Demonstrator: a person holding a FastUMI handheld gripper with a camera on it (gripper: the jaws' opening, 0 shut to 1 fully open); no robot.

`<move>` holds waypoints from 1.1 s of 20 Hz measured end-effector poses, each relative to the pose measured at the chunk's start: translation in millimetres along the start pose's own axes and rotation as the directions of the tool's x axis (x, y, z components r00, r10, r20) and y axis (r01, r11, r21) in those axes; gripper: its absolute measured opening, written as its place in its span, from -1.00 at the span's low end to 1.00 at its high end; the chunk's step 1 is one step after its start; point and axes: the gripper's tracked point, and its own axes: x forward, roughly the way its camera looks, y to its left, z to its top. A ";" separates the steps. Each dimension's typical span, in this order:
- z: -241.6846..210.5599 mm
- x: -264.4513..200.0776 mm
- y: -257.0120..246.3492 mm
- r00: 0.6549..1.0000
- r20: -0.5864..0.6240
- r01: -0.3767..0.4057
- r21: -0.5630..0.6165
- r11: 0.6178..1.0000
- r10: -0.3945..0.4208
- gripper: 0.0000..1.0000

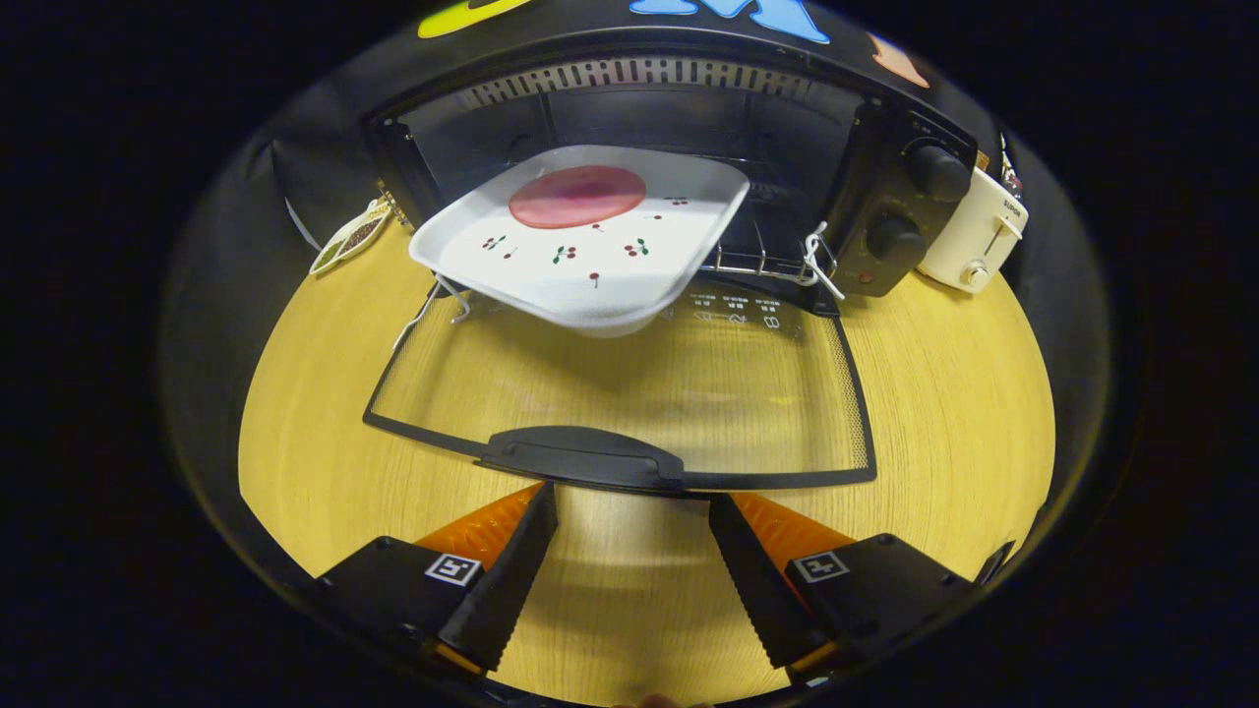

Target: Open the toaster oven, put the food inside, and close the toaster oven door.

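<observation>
- Toaster oven (629,118) standing open at the far side of the tabletop (934,393), dark cavity exposed, vent slots along its top edge.
- Glass door (629,393) folded down flat toward the tongs, black handle (580,457) at its near edge, just ahead of the fingertips.
- White square plate (580,246) with small cherry prints resting tilted on the wire rack (762,258) at the oven mouth, near corner overhanging the lowered door.
- Round pink slice of food (577,196) lying on the plate's far half.
- Two black knobs (915,202) stacked on the oven's control panel, right of the cavity.
- Cream-coloured toaster (974,241) just beside the oven on that same side.
- Small leaf-shaped dish (349,238) with dark contents at the oven's other side.
- Tongs (629,506) low over the tabletop, fingers spread well apart, holding nothing, tips close behind the door handle; whether touching it, cannot tell.
</observation>
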 end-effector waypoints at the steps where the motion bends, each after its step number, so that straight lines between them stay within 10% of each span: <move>1: 2.7 -1.5 0.6 1.000 0.005 0.005 -0.004 1.000 -0.005 0.98; 22: 70.4 -80.3 4.2 0.978 0.184 -0.094 -0.016 0.995 0.095 0.98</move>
